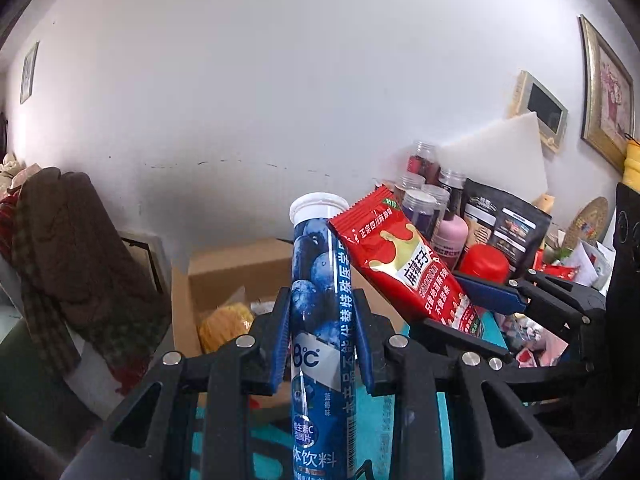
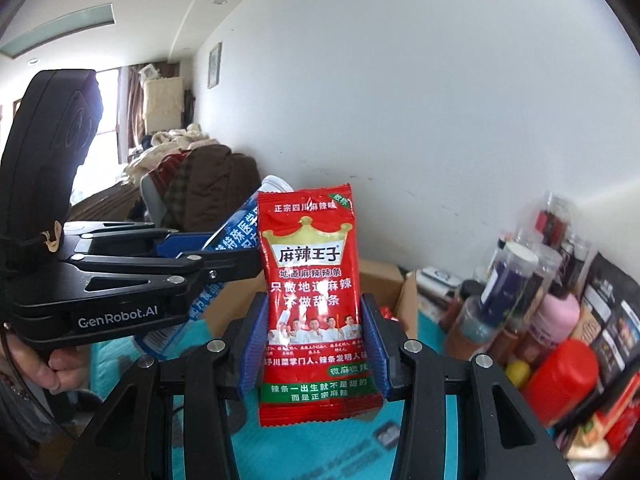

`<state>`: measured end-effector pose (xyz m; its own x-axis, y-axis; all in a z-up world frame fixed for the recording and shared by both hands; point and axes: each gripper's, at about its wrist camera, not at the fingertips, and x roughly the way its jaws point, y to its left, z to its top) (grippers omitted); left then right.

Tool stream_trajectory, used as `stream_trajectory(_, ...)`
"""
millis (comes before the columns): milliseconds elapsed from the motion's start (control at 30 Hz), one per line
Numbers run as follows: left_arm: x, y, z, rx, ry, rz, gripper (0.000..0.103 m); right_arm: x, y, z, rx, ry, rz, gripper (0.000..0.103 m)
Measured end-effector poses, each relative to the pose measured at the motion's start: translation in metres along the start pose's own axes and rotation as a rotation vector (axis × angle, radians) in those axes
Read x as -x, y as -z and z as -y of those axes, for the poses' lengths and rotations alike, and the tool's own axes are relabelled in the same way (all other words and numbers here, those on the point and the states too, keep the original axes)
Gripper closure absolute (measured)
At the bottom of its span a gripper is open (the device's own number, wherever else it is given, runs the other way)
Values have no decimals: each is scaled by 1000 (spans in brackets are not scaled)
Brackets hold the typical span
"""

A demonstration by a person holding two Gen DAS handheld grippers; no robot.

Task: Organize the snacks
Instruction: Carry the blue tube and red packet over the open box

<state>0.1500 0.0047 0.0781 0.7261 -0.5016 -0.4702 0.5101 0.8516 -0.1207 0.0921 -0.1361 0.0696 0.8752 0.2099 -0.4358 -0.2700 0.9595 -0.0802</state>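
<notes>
The left gripper [image 1: 322, 332] is clamped tight on an upright blue tube [image 1: 320, 312] whose base runs out of frame, while just beside it the right gripper [image 2: 314, 344], jaws part-way apart, pinches a red snack packet [image 2: 312, 292] that hides the tube's middle behind it.

The tube [image 1: 320, 320] is dark blue with blueberries and a white cap. The snack packet [image 2: 314, 296] is red with a gold crown. The mat [image 2: 304, 452] is teal.
</notes>
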Motion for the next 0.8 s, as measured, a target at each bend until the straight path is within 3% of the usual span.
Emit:
stream_trajectory(500, -89, -30, -32, 1, -35, -41, 75, -83, -23, 37, -8, -3, -37, 59)
stream_trajectory(800, -137, -27, -48, 25, -70, -124, 75, -125, -21, 51, -30, -8, -119, 59)
